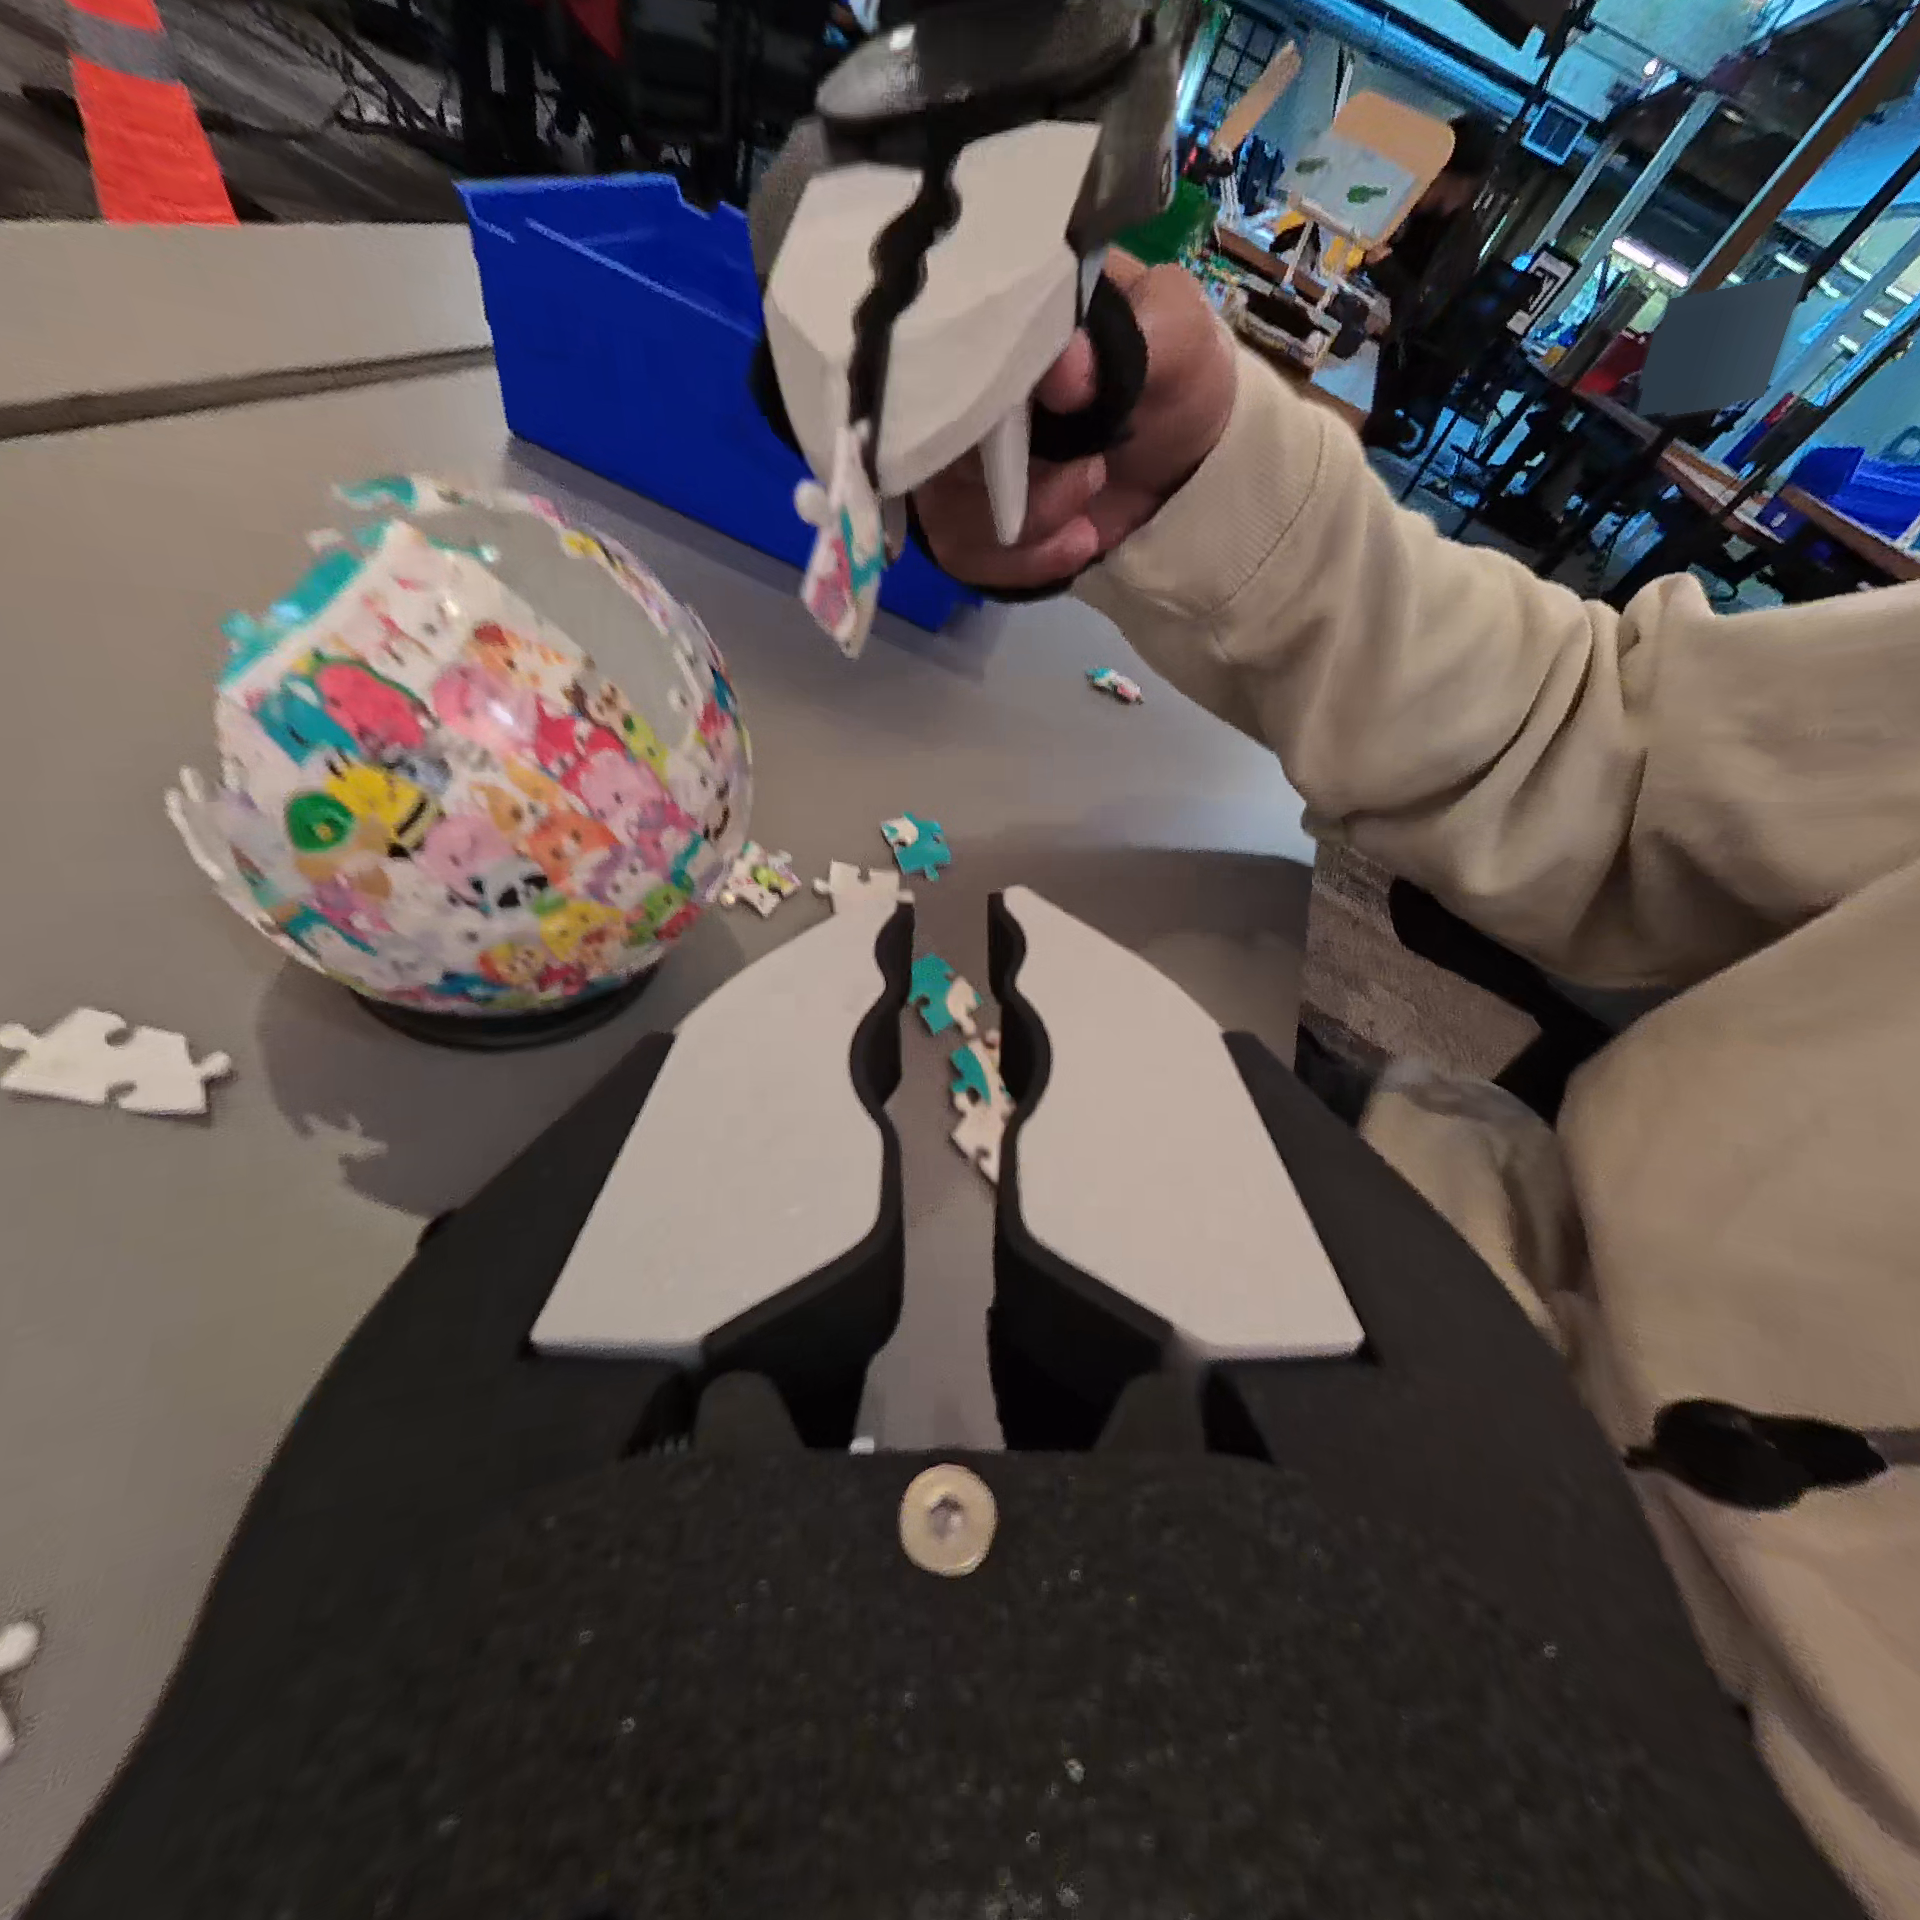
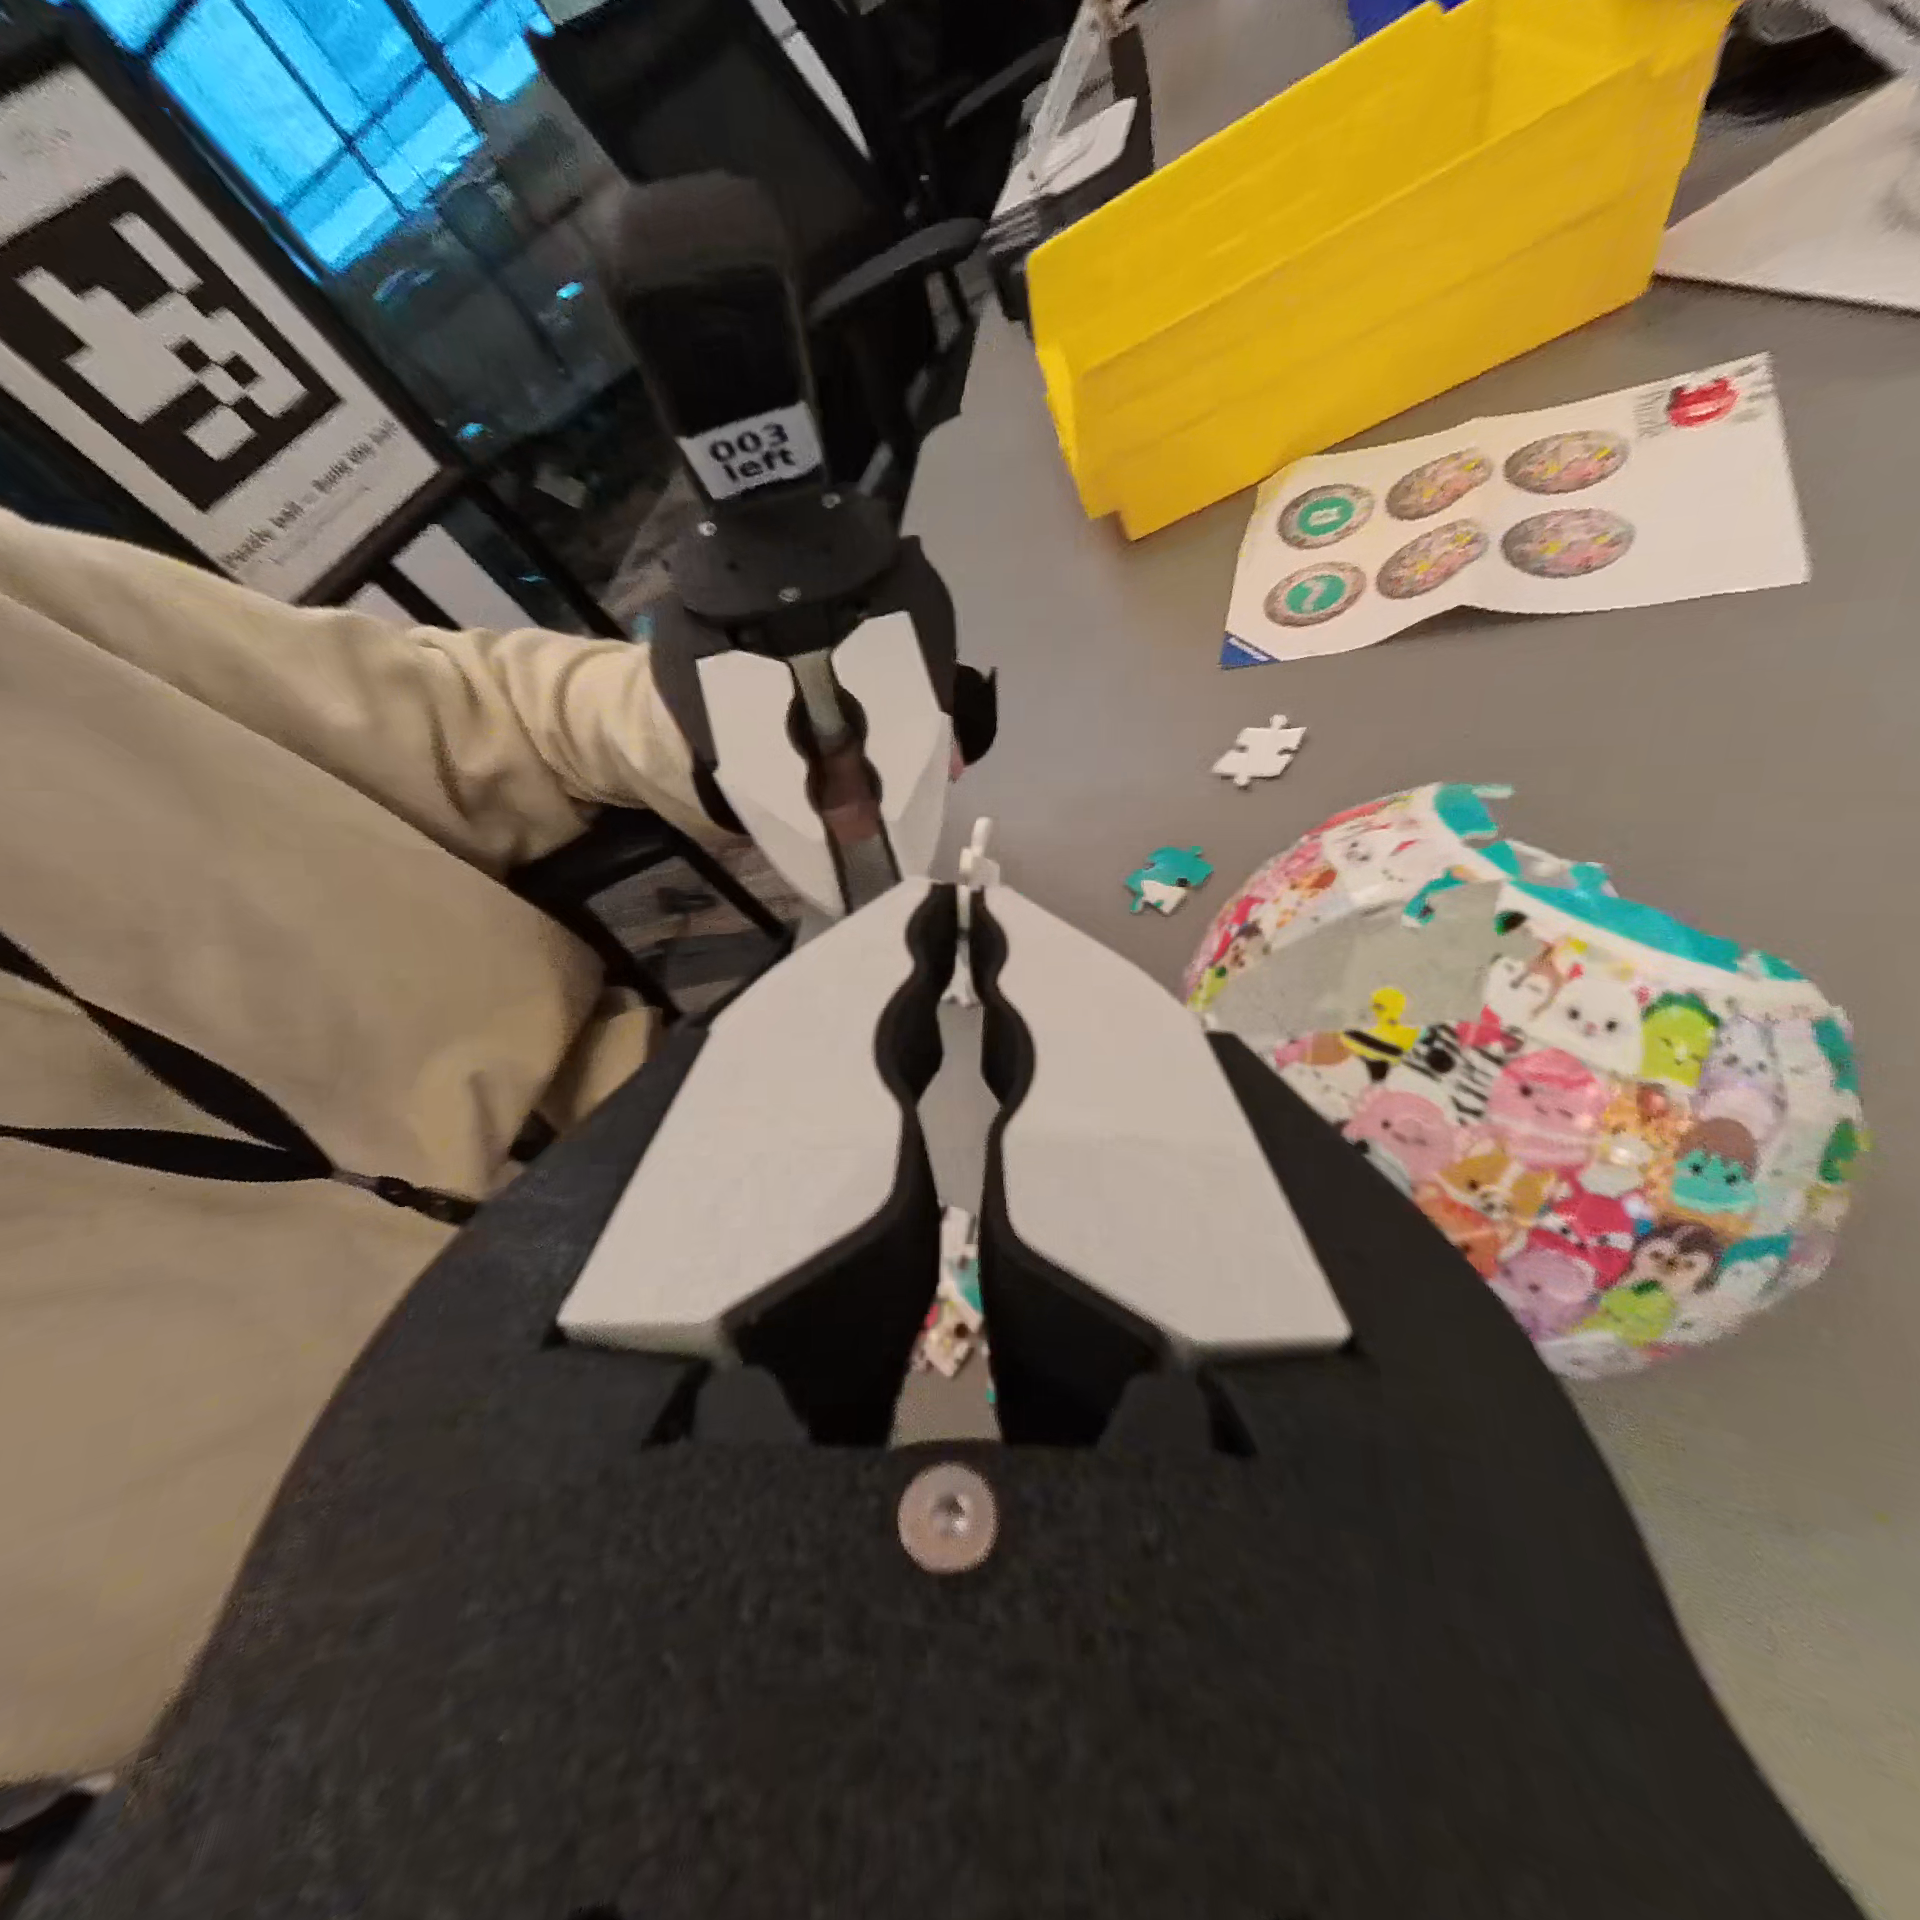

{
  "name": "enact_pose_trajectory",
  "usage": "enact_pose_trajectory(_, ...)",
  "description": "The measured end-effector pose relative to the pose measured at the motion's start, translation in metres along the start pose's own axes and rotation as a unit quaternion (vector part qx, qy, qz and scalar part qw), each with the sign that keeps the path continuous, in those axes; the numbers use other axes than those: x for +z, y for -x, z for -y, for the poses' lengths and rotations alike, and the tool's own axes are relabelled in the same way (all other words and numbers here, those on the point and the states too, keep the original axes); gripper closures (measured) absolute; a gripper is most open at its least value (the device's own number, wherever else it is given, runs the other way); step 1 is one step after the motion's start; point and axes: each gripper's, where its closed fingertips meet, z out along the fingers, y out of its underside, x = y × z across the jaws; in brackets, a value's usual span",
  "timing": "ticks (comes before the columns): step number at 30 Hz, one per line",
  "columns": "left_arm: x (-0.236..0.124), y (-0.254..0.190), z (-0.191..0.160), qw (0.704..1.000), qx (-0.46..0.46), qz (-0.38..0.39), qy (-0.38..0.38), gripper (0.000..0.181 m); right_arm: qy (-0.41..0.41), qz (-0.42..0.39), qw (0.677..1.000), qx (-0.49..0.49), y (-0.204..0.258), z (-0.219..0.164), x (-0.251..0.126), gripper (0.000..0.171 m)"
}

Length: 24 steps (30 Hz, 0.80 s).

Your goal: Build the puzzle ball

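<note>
Half-built ball, next piece pinched and ready

Centre left of the left wrist view: colourful cartoon-print puzzle ball (image 1: 473, 758) on a dark stand, gap up top. Upper middle: right gripper (image 1: 847, 488), jaws clamped on a white-and-teal curved puzzle piece (image 1: 844, 561), raised, probably for lining up. Lower middle: left gripper (image 1: 948, 914), jaws slightly apart, empty, over loose teal-and-white pieces (image 1: 940, 992), likely next.

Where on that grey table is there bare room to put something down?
Bare: between the puzzle ball and the instruction sheet, apart from one white piece. Also behind the ball toward the blue bin. Crowded: loose pieces just right of the ball.
</note>
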Motion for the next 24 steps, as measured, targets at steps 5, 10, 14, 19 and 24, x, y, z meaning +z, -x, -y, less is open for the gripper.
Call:
enact_pose_trajectory(5,0.010,0.015,0.033,0.999,-0.018,-0.008,-0.034,0.167,0.013,0.083,0.996,0.022,0.012,0.011,0.006,0.169)
enact_pose_trajectory(10,0.020,-0.002,0.046,0.996,-0.016,-0.078,-0.051,0.167,-0.037,0.121,0.992,0.020,0.019,0.024,0.009,0.169)
enact_pose_trajectory(14,0.017,-0.002,0.050,0.994,-0.022,-0.072,-0.079,0.178,-0.106,0.147,0.983,0.041,0.023,0.017,0.010,0.169)
enact_pose_trajectory(19,0.014,-0.014,0.049,0.990,-0.046,-0.112,-0.067,0.180,-0.161,0.107,0.981,0.028,0.028,-0.006,0.010,0.167)
enact_pose_trajectory(24,0.016,-0.030,0.045,0.988,-0.034,-0.141,-0.046,0.180,-0.103,0.052,0.993,-0.001,0.041,-0.039,0.031,0.167)
